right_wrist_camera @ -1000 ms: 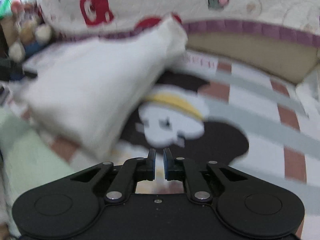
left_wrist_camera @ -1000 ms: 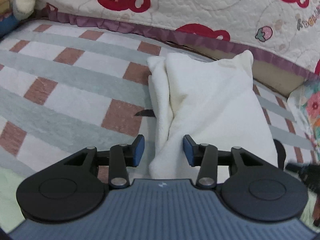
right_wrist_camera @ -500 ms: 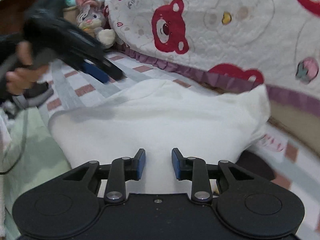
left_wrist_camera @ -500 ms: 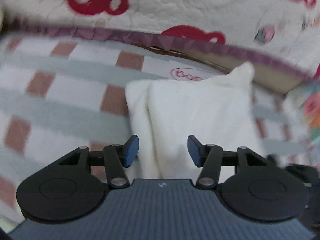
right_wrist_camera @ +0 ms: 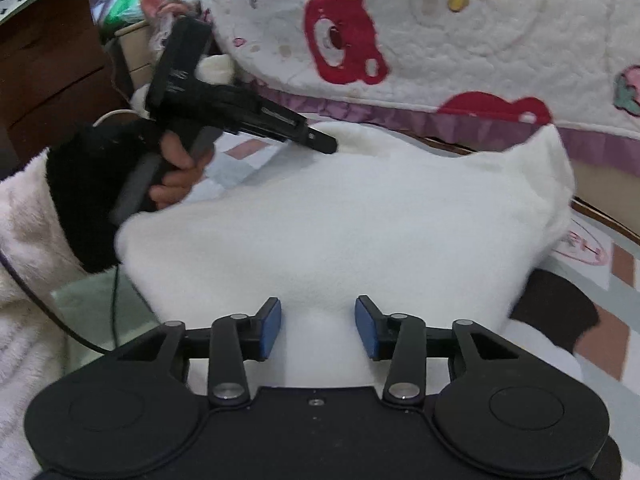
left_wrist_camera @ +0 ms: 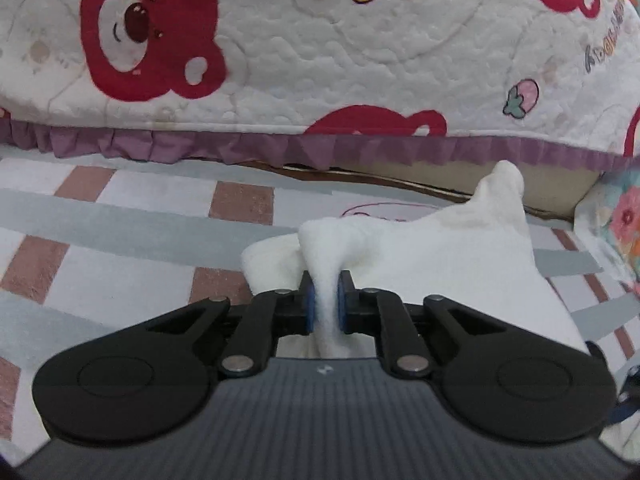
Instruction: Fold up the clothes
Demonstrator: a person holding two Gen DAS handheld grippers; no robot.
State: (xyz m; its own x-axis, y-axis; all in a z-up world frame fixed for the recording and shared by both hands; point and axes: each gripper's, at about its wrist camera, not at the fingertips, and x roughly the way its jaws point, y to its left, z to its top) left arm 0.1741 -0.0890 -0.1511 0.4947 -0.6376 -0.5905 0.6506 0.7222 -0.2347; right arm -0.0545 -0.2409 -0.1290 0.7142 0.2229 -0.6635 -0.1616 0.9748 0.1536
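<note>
One view only: person's hand.

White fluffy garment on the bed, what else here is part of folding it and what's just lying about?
Part of the job:
white fluffy garment
left gripper, shut on a bunched fold of it
right gripper, jaws opening over the garment, pads not pressing

Lying about:
quilted red-bear blanket with purple frill
checked pink-and-grey bedsheet

Partly hidden items around a white fleece garment on a bed

The white garment has its near edge covered by the left gripper body; a printed label on the bedsheet is blurred and unreadable; the person's sleeve runs off the frame.
</note>
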